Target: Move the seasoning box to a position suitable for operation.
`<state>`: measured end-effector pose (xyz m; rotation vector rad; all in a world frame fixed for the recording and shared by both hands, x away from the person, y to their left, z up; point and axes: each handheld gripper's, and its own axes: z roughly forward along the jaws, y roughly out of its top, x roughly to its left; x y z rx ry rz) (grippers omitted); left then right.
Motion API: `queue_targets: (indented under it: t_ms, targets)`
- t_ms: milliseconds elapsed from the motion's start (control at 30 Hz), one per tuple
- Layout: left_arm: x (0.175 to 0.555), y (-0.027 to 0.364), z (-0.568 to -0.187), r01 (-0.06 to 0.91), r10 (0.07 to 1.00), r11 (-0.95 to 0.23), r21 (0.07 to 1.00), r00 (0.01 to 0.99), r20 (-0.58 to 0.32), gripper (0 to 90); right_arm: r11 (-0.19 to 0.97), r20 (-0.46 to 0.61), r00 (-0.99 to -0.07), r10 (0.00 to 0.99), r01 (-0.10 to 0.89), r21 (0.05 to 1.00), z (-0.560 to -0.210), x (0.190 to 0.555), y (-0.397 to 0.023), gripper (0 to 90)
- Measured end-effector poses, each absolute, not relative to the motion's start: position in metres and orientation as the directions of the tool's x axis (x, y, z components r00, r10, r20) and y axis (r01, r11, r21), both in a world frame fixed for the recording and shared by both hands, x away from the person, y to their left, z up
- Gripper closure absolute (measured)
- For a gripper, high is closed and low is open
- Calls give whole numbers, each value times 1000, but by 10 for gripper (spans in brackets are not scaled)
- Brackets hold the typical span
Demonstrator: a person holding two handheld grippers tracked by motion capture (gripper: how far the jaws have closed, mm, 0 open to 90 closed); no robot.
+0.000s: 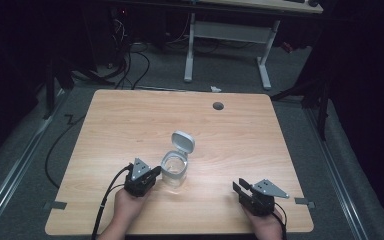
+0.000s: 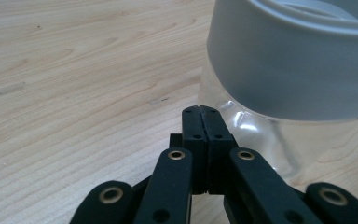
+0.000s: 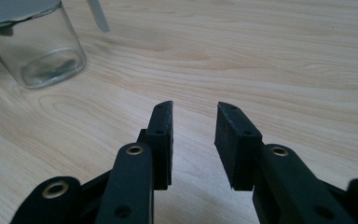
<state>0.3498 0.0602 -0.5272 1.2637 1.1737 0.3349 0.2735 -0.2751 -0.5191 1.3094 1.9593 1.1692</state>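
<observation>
Clear jar (image 1: 173, 172) w/ grey collar sits near table (image 1: 130, 120) centre-front, flip lid (image 1: 183, 141) standing open; the high view shows the lid best. Left gripper (image 1: 155, 172) just beside jar; left gripper view shows jaws pressed together, empty, tips by the glass base. Right gripper (image 1: 240, 187) well apart, jaws moderately parted, nothing between. Right gripper view: jar (image 3: 32, 42) far upper left.

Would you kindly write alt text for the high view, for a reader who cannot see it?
A clear jar with its grey hinged lid flipped open stands on a wooden table. The left gripper, jaws shut, sits right beside the jar, while the right gripper, jaws open, rests apart near the table's front edge.
</observation>
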Motion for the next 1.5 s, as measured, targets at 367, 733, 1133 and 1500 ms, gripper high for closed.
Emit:
queue_targets:
  t_ms: [367, 733, 1133, 1500]
  targets:
    - [339, 57, -524, 378, 737, 343, 860, 459, -496, 893, 147, 61, -400, 914, 469, 871, -516, 273, -279, 686]
    - [332, 52, -524, 391, 718, 333, 858, 485, -499, 893, 133, 73, -384, 920, 482, 866, -519, 276, -280, 711]
    - [326, 47, -524, 385, 715, 317, 867, 504, -485, 882, 133, 76, -385, 920, 487, 863, -521, 276, -279, 726]
    - [315, 54, -524, 379, 719, 316, 870, 502, -480, 810, 142, 75, -406, 911, 478, 867, -518, 280, -270, 755]
